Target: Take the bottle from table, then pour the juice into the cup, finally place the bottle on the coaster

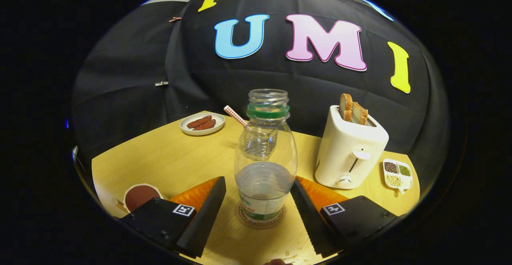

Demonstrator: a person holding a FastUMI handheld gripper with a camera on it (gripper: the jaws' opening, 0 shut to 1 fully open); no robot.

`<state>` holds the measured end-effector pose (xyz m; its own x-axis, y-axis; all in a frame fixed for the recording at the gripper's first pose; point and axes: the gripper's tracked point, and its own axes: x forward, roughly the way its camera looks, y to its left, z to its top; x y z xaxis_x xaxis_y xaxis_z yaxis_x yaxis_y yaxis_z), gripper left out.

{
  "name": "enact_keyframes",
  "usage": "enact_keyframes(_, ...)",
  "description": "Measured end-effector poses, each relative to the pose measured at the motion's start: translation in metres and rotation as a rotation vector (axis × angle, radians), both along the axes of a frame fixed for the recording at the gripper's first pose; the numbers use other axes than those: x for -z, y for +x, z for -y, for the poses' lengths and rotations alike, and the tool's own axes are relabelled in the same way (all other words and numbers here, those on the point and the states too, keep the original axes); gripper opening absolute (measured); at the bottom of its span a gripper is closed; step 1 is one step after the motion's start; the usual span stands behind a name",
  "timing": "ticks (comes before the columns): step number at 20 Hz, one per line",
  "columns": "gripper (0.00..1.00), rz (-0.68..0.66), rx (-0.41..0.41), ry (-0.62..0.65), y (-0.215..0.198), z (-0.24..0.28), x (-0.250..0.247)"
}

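Bottle (265, 157) stands upright and nearly empty on the coaster (261, 217) between the fingers of the gripper (259, 191), which are spread apart without touching it, so I judge the placing done and the next move needs only a straight retreat.

**Tool open, fingers spread wide**

The tool (259, 201) points forward and slightly downward, its two fingers (208, 205) splayed apart in a broad V. The left finger angles in from the lower left, the right one from the lower right. Neither pad presses on anything; a clear gap shows on each inner face. Both finger bases carry a square marker.
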<state>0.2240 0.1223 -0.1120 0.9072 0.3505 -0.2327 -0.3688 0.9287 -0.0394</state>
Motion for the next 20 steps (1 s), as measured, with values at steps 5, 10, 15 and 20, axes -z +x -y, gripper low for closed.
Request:
enact_keyframes(5,0.98,-0.018,0.032,0.029,-0.035,0.021,-0.011)
enact_keyframes(10,0.98,0.002,0.087,0.069,-0.084,0.055,-0.041)
enact_keyframes(15,0.98,0.106,0.114,0.032,-0.134,0.102,-0.098)
enact_keyframes(20,0.98,0.134,0.155,0.072,-0.179,0.150,-0.138)
